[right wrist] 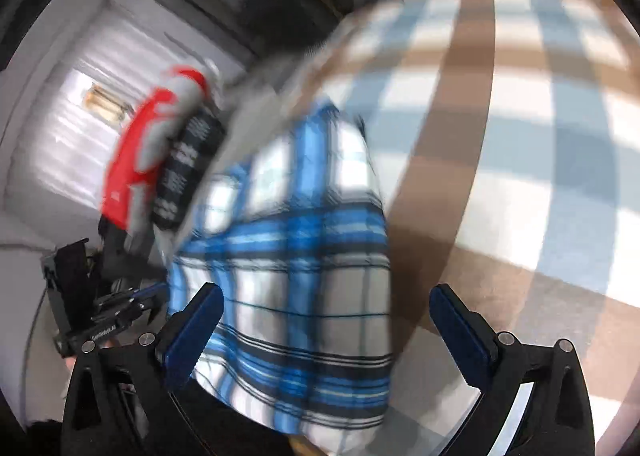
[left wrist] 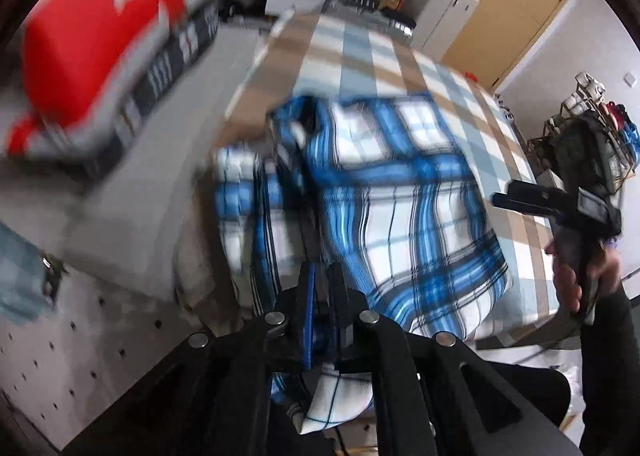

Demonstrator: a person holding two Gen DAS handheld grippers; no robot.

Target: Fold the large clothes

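Presently, left gripper [left wrist: 322, 296] clamps the blue-and-white plaid cloth garment's [left wrist: 400, 191] near edge; right gripper [right wrist: 326, 320] gapes empty (nearer the free side); garment extends ahead.

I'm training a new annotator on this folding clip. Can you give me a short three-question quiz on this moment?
1. True or false: the left gripper is shut on the blue plaid shirt.
2. The right gripper is: A) open, holding nothing; B) shut on the shirt; C) shut on the red bag.
3. Fill in: the shirt lies on a ____ cloth of brown, blue and white.

Key: 1 true. 2 A. 3 checked.
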